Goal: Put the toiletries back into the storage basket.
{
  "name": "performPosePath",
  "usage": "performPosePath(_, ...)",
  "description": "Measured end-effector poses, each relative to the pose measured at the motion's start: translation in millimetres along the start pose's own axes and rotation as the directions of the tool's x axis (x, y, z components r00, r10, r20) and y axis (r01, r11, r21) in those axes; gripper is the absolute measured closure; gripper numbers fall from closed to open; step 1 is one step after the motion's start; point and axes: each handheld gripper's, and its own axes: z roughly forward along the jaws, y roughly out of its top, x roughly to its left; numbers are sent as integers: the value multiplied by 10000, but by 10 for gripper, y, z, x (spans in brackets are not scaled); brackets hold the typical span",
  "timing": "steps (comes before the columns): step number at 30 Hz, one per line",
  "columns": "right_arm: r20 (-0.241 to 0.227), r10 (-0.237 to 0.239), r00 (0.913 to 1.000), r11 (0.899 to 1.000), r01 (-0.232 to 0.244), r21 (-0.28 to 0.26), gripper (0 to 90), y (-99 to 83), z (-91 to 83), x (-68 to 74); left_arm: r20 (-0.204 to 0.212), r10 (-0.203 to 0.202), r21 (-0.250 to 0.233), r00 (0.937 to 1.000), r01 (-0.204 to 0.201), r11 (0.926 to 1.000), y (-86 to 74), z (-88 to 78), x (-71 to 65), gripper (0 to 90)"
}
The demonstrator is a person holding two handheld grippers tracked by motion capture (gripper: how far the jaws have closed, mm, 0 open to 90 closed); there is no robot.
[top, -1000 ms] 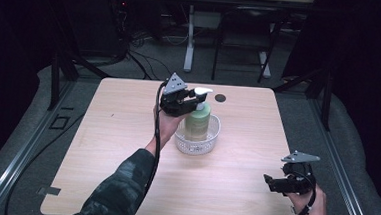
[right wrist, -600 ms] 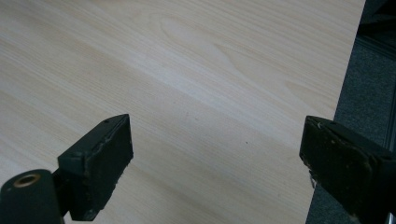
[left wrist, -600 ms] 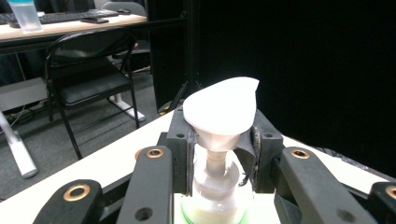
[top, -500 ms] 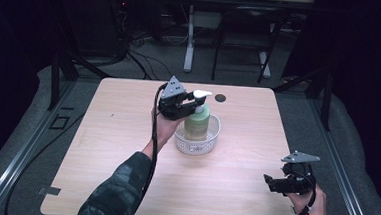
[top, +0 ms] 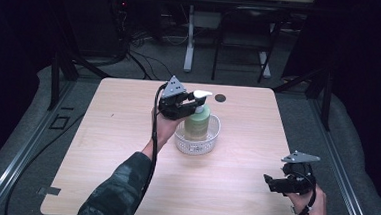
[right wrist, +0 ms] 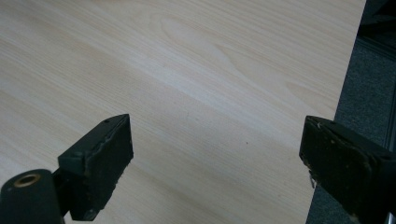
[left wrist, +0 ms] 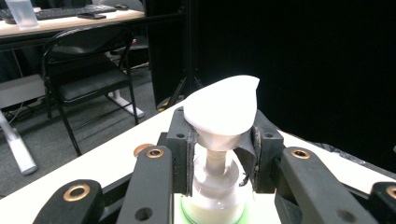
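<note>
Pump bottle gripped at the neck, standing in its basket

High view: left gripper (top: 186, 106) clamps the green pump bottle (top: 197, 122) in the white basket (top: 211, 139) mid-worktop (top: 117, 133), likely to lift it.
Left gripper view: pads (left wrist: 190, 154) pinch the neck under the white pump head (left wrist: 224, 107); a chair (left wrist: 88, 70) stands behind.
Right gripper view: right gripper (right wrist: 215, 154), jaws apart, idles over bare wood.

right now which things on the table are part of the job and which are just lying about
In the job:
- pump bottle, its neck clamped in the left claw
- white basket that the bottle stands in

Just about:
- right claw, open over bare table near its edge
- dark round spot on the tabletop behind the basket
</note>
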Motion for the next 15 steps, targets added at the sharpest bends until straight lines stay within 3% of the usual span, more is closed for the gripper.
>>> performPosePath(15, 10, -10, 10000, 10000, 10, 11, 95, 0, 0, 2, -179, -10, 36, 9998, 11, 10000, 13, -26, -4, 648)
